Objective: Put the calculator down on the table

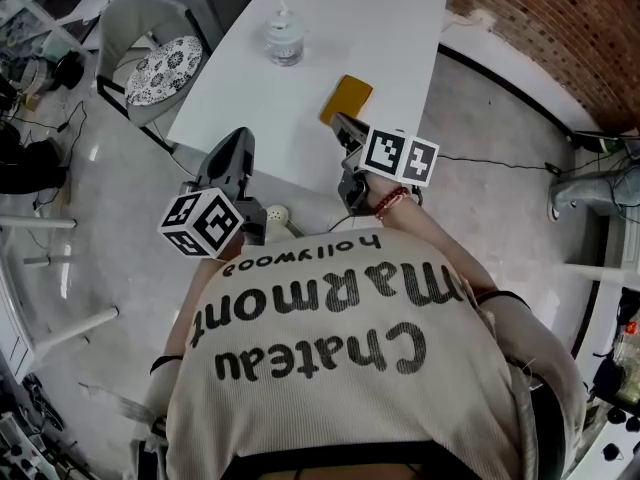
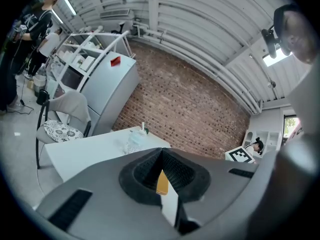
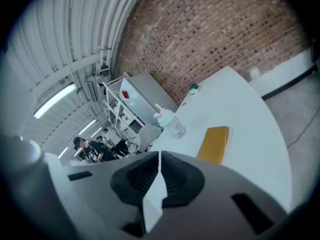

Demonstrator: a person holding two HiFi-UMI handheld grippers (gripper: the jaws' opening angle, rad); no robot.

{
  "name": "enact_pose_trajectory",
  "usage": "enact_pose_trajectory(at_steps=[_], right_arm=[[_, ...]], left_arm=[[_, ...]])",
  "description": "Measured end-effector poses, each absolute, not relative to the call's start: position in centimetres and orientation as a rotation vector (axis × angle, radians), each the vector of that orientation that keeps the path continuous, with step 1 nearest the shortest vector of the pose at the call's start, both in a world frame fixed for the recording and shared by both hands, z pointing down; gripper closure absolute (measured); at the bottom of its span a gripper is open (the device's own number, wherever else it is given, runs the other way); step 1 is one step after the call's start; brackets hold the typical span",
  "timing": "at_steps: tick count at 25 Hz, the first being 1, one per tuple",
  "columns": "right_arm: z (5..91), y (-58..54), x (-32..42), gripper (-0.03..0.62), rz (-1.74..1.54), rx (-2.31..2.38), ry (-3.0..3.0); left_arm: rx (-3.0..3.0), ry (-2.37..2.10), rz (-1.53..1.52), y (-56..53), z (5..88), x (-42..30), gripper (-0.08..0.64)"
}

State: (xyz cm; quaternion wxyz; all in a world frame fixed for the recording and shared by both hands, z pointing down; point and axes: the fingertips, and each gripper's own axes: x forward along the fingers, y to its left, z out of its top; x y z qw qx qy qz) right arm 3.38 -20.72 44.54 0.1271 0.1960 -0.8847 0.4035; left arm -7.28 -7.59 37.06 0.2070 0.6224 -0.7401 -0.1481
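The flat, mustard-yellow rectangular calculator (image 1: 346,99) lies on the long white table (image 1: 350,18), close to the edge nearest the person and more toward the right-hand long edge than the left. It rests flat on the surface and nothing grips it.

The right gripper (image 1: 338,120), grey with a black-and-white marker cube, is over that near edge with its tip just short of the calculator's near end. In the right gripper view its jaws (image 3: 159,155) are pressed together with nothing between them, and the calculator (image 3: 214,144) lies ahead and to the right of them, clear of the pads.

The left gripper (image 1: 238,136), of the same build, is off the table's near-left corner, above the grey floor. In the left gripper view its jaws (image 2: 161,151) meet at the tips and are empty; the yellow of the calculator (image 2: 162,183) shows on the surface through the slit below them.

A small clear bottle with a white cap (image 1: 284,38) stands farther along the table, near its left long edge. A grey chair with a patterned cushion (image 1: 160,63) stands just off that edge.
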Motion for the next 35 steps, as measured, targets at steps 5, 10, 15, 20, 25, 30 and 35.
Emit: enact_pose_trajectory(at_steps=[5, 10, 15, 20, 25, 30, 35], right_arm=[[41.6, -20.4, 6.0, 0.588, 0.982, 0.538, -2.742], [40.4, -20.1, 6.8, 0.589, 0.937, 0.528, -2.837], [40.1, -20.3, 7.3, 0.589, 0.889, 0.557, -2.852], [40.6, -20.0, 7.9, 0.589, 0.845, 0.576, -2.829], [41.0, -20.0, 8.6, 0.588, 0.827, 0.598, -2.815], [41.1, -19.8, 9.2, 0.589, 0.821, 0.617, -2.811], [41.2, -20.1, 9.7, 0.589, 0.824, 0.652, -2.803]], left_arm=[[1.739, -2.073, -0.410, -7.1, 36.4, -4.5, 0.558], [1.749, -2.074, -0.397, -6.7, 36.9, -3.8, 0.558], [1.756, -2.066, -0.393, -6.7, 37.0, -3.7, 0.558], [1.766, -2.052, -0.385, -6.7, 37.2, -3.3, 0.558], [1.779, -2.034, -0.375, -6.9, 37.3, -2.8, 0.558], [1.793, -2.020, -0.367, -7.0, 37.4, -2.3, 0.558], [1.813, -1.997, -0.351, -7.5, 37.4, -2.1, 0.558]])
